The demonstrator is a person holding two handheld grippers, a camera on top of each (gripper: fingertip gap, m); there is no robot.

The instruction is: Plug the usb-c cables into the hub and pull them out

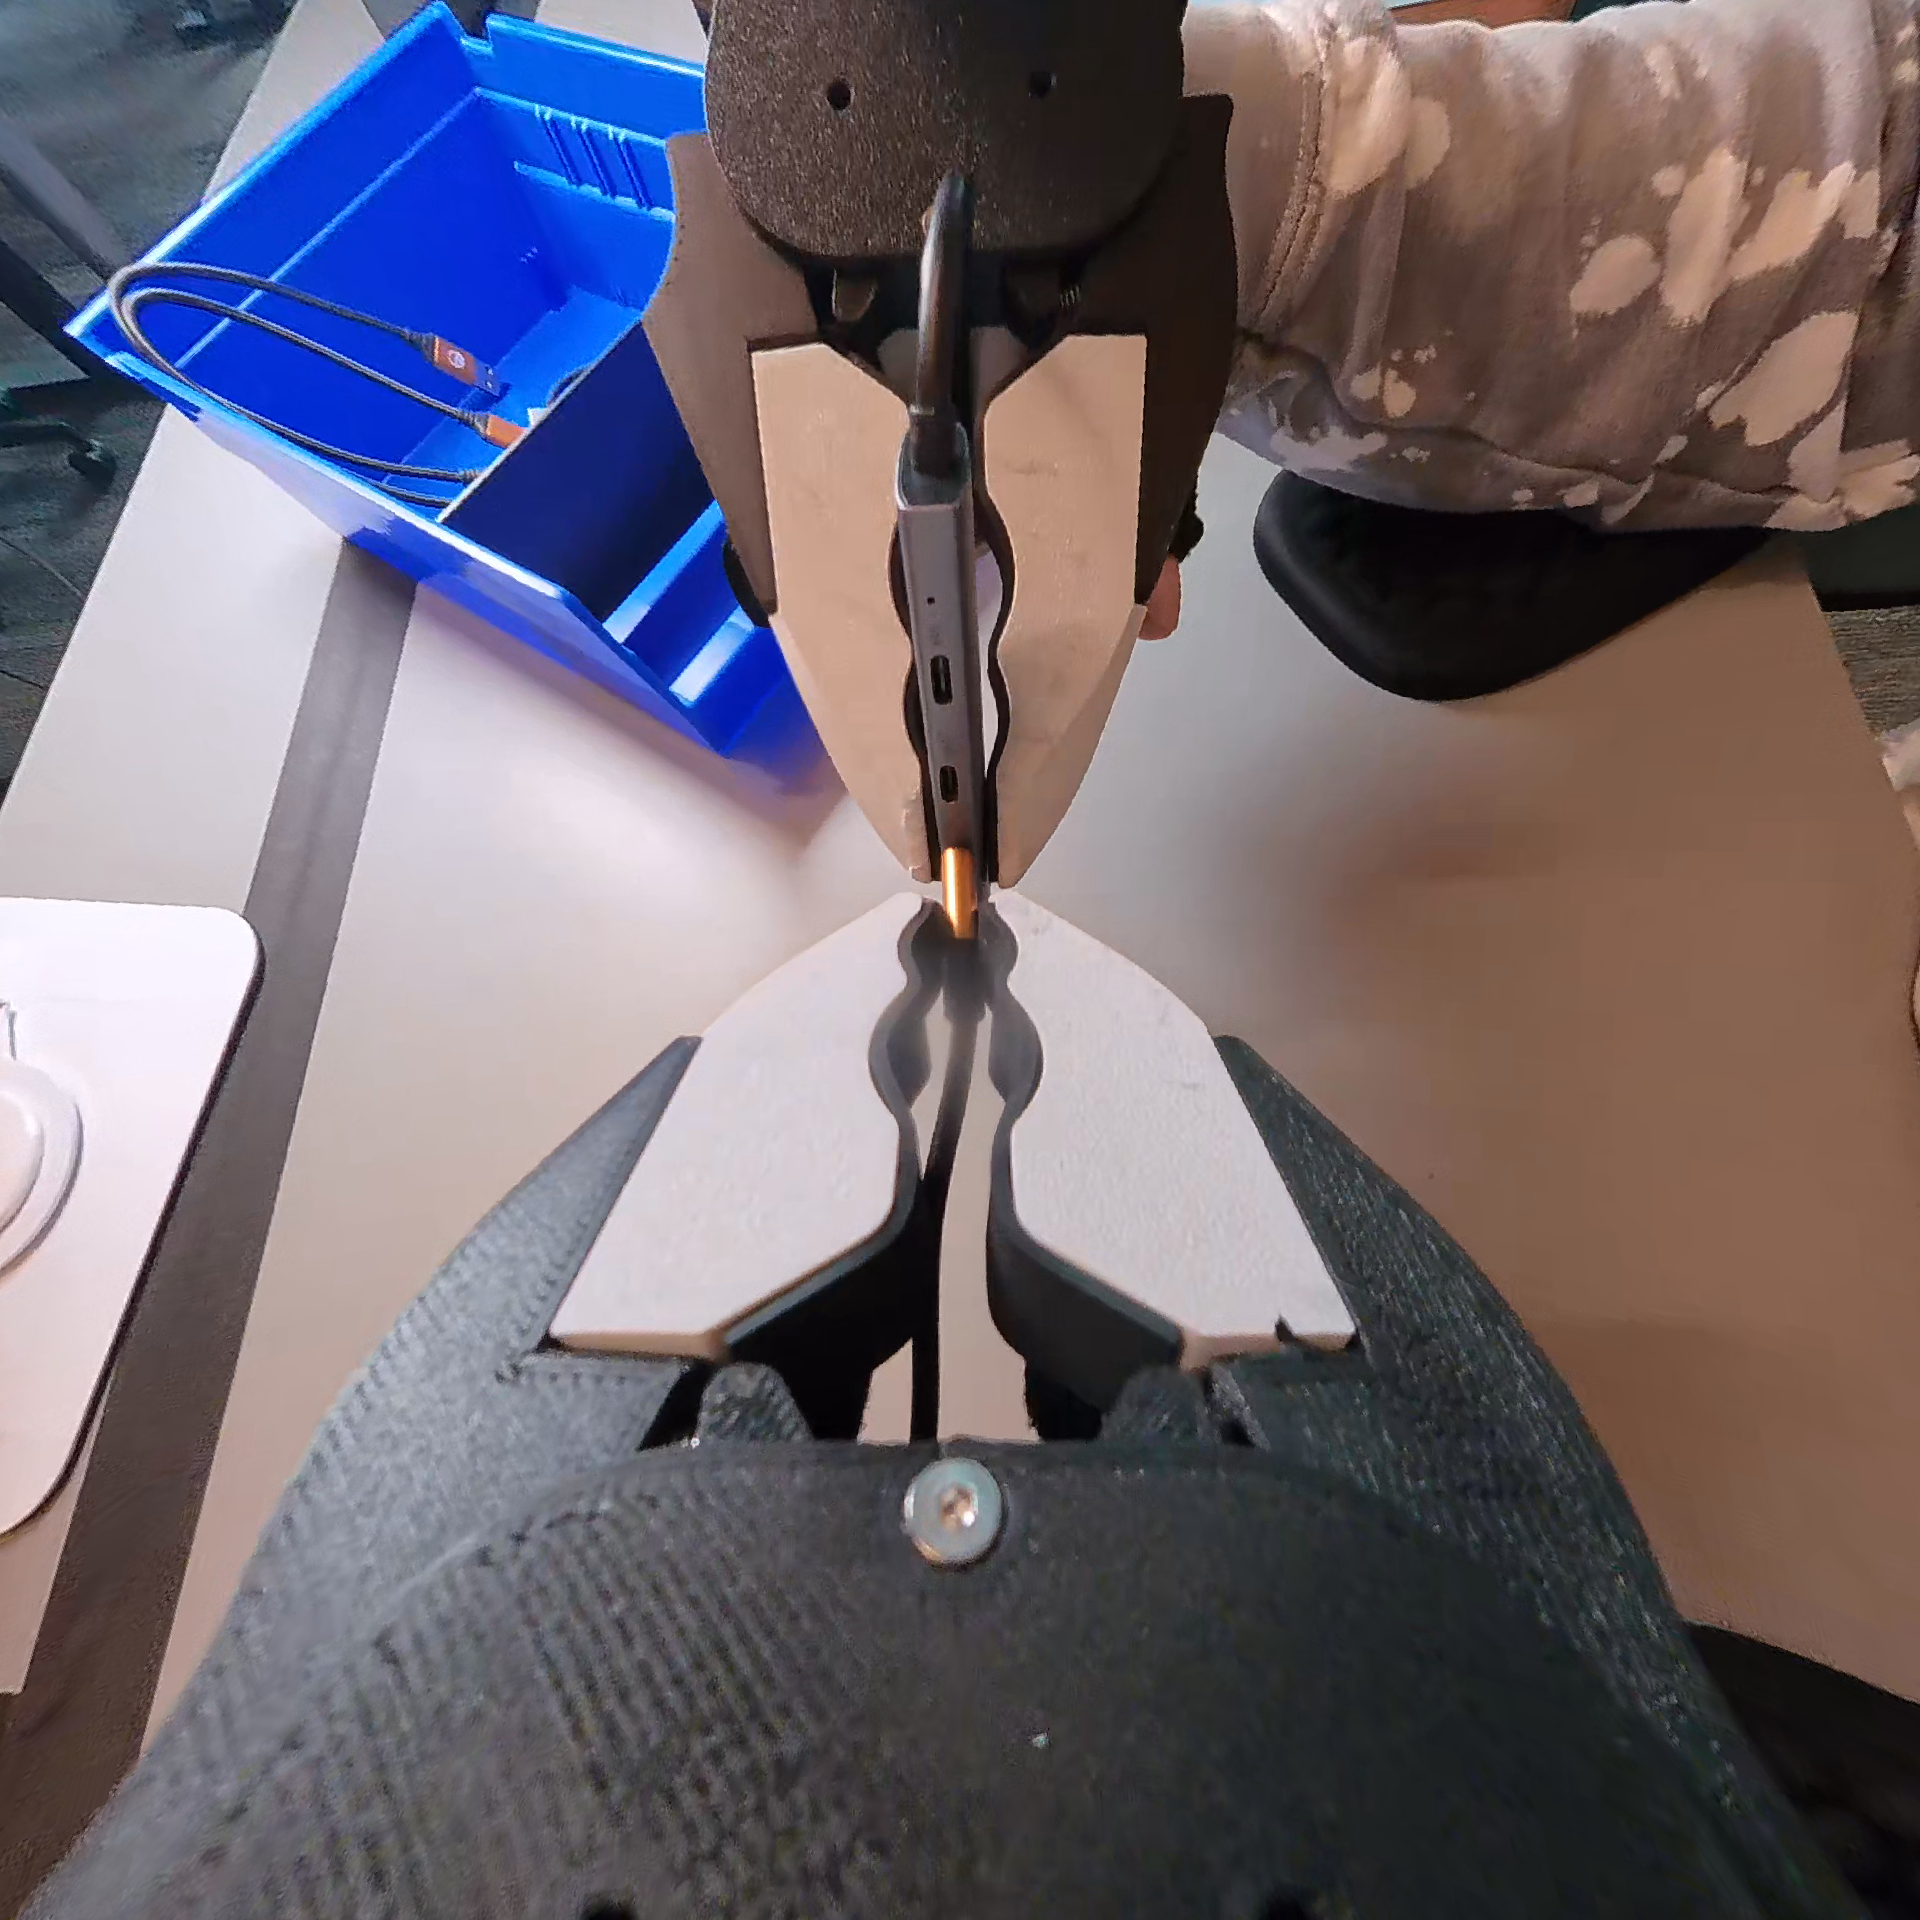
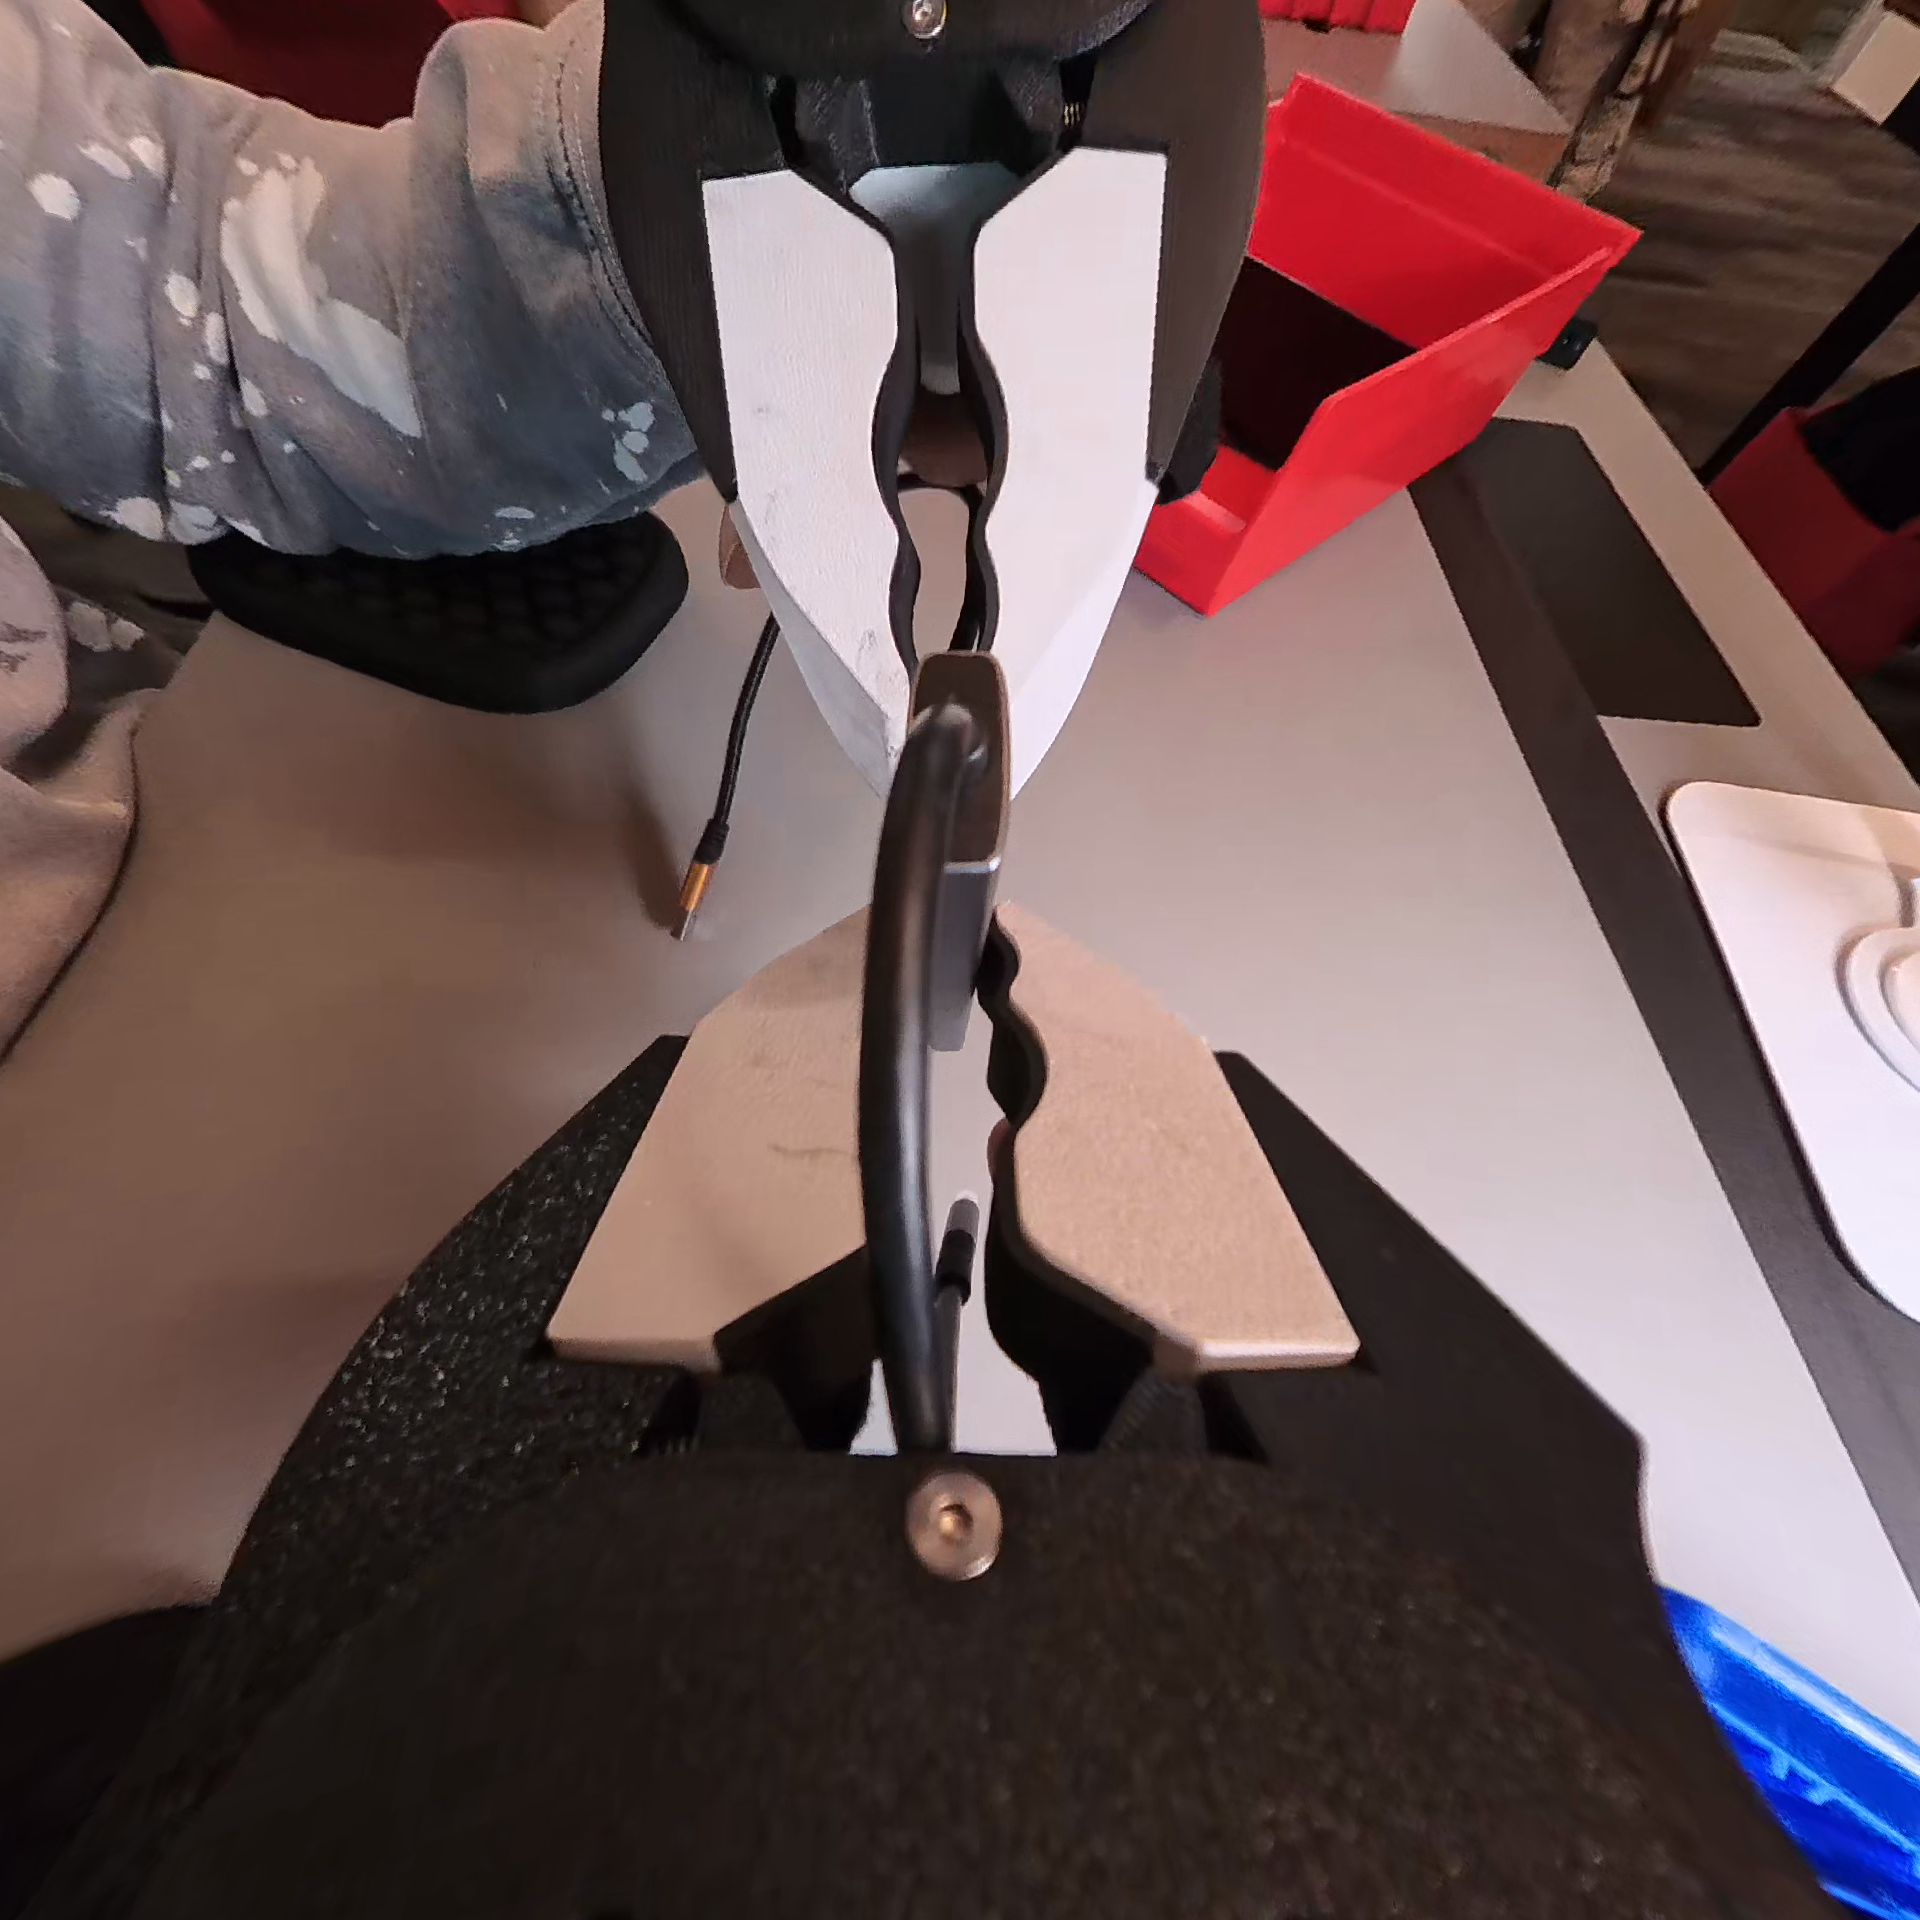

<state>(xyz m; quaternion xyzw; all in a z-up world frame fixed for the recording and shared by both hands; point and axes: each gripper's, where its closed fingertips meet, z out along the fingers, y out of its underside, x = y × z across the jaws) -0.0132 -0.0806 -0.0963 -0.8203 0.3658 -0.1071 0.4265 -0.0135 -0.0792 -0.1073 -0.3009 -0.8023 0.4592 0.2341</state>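
In the left wrist view my left gripper [image 1: 958, 920] is shut on a black usb-c cable just behind its orange plug [image 1: 956, 883]. The plug's shell meets the near end of the grey hub [image 1: 940, 644], and its metal tip is hidden. My right gripper [image 1: 956, 868] faces mine, shut on the hub, which stands on edge with two side ports showing. In the right wrist view my right gripper [image 2: 961, 935] grips the hub [image 2: 971, 904], whose own black lead [image 2: 894, 1039] loops back. The left gripper [image 2: 951, 748] sits behind it. The cable's free plug [image 2: 694, 894] rests on the table.
A blue bin [image 1: 436, 260] at far left holds another cable with orange plugs [image 1: 457, 358]. A red bin [image 2: 1403, 364] stands far right in the right wrist view. A white mat [image 1: 104, 1143] and a dark strip [image 1: 312, 831] lie alongside. A black armrest [image 1: 1455, 592] supports a sleeve. Left tips and right tips are each some 25 cm from the black armrest [image 1: 1455, 592].
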